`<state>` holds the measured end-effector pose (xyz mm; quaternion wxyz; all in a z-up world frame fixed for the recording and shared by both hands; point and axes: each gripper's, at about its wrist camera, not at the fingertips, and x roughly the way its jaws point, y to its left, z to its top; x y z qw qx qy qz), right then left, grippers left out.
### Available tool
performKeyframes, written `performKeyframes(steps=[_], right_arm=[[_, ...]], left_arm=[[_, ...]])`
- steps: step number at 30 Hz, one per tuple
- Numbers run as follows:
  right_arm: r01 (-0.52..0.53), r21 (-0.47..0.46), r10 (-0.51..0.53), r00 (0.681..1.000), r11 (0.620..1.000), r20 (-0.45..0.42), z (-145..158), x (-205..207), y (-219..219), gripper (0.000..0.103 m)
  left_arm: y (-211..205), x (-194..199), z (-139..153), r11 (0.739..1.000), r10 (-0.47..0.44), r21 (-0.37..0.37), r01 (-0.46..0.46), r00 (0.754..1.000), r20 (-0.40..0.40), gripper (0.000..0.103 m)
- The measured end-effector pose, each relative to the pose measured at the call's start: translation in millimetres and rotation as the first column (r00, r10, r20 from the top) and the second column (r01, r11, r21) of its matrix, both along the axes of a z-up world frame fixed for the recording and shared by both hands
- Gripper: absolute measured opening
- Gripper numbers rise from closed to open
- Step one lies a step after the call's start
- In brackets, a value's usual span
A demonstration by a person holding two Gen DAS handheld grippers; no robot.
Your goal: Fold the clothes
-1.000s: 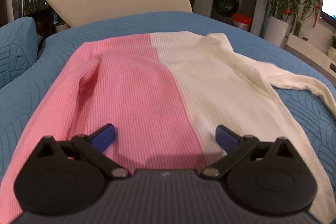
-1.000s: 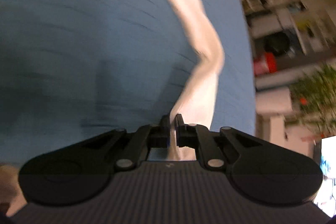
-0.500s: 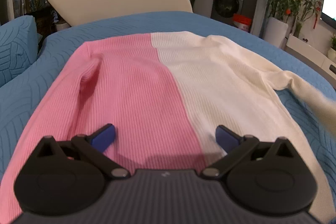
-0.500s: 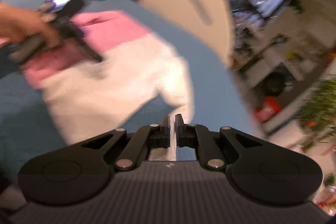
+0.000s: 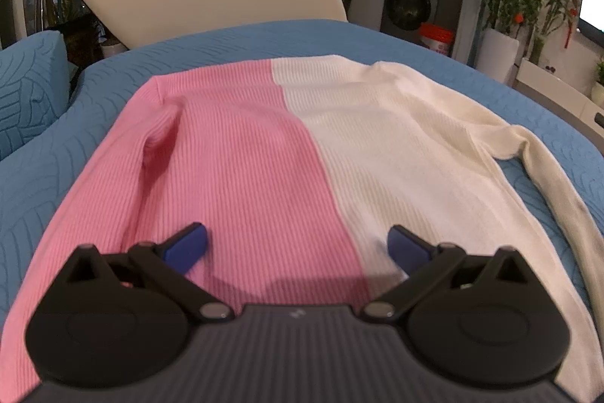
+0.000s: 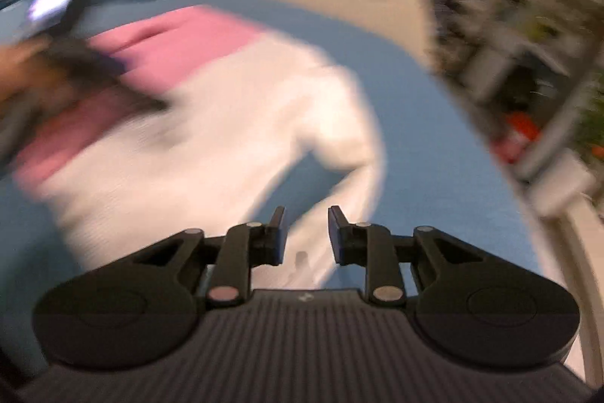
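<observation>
Both grippers empty, left gripper (image 5: 297, 246) spread wide, right gripper (image 6: 305, 236) part-open over white sleeve (image 6: 355, 153): sleeve near bed (image 5: 264, 36) edge, prob slides off.

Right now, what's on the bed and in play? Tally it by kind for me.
Sweaters: 1, the pink and white sweater spread flat on the bed.
Pillows: 1, the blue pillow at the left.
Claws: 2, the left claw and the right claw, both open and holding nothing.
Total: 4
</observation>
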<state>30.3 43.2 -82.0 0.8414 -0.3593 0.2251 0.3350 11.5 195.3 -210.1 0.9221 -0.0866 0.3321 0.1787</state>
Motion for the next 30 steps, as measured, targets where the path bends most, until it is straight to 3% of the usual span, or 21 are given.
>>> performKeyframes(steps=[1, 4, 5, 7, 9, 15, 17, 19, 22, 27, 29, 30], right_arm=[[-0.007, -0.012, 0.007, 1.000, 1.000, 0.010, -1.7, 4.6, 2.1, 0.026], [-0.068, -0.202, 0.099, 0.985, 0.977, 0.144, -41.3, 17.7, 39.1, 0.026], [-0.061, -0.331, 0.140, 0.965, 0.942, 0.220, -70.2, 28.3, 53.1, 0.026], [-0.053, -0.409, 0.167, 0.954, 0.911, 0.248, -87.6, 35.1, 65.7, 0.026], [-0.041, -0.541, 0.218, 0.939, 0.840, 0.267, -121.8, 49.5, 72.9, 0.026], [-0.012, -0.600, 0.262, 0.907, 0.800, 0.331, -140.2, 72.1, 83.5, 0.026], [-0.015, -0.599, 0.247, 0.919, 0.801, 0.307, -139.8, 78.9, 85.2, 0.024], [-0.019, -0.563, 0.193, 0.949, 0.826, 0.250, -134.1, 88.6, 89.6, 0.018], [-0.013, -0.437, 0.063, 0.993, 0.899, 0.100, -108.9, 100.2, 92.5, 0.011], [-0.050, -0.211, 0.025, 0.993, 0.976, -0.117, -72.7, 89.6, 93.2, 0.010], [-0.103, -0.194, 0.066, 0.980, 0.975, -0.187, -76.8, 76.5, 95.7, 0.009], [-0.113, -0.212, 0.076, 0.982, 0.971, -0.174, -79.4, 73.2, 96.3, 0.009]], left_arm=[[0.3, -0.1, 0.0, 1.000, 0.000, -0.001, 0.000, 1.000, 0.000, 0.103], [0.6, -0.6, 0.0, 1.000, -0.002, -0.005, 0.002, 1.000, 0.002, 0.103], [1.0, -0.7, 0.1, 1.000, -0.003, -0.007, 0.003, 1.000, 0.003, 0.103], [1.8, -1.1, 0.1, 1.000, -0.004, -0.012, 0.004, 1.000, 0.006, 0.103], [2.2, -0.7, 0.1, 1.000, -0.003, -0.015, 0.003, 1.000, 0.007, 0.103], [1.5, 0.9, 0.5, 1.000, 0.004, -0.020, -0.004, 1.000, 0.008, 0.103], [1.7, 0.7, 0.4, 1.000, 0.003, -0.021, -0.003, 1.000, 0.009, 0.103], [1.9, 0.6, 0.3, 1.000, 0.002, -0.022, -0.002, 1.000, 0.010, 0.103], [1.4, 0.6, 0.7, 1.000, -0.001, -0.021, 0.001, 1.000, 0.009, 0.103], [1.2, 1.8, 0.6, 1.000, 0.001, -0.018, -0.001, 1.000, 0.007, 0.103], [0.4, 1.6, 0.7, 1.000, 0.002, -0.015, -0.001, 1.000, 0.007, 0.103], [0.0, 1.2, 0.8, 1.000, 0.001, -0.013, -0.001, 1.000, 0.008, 0.103]])
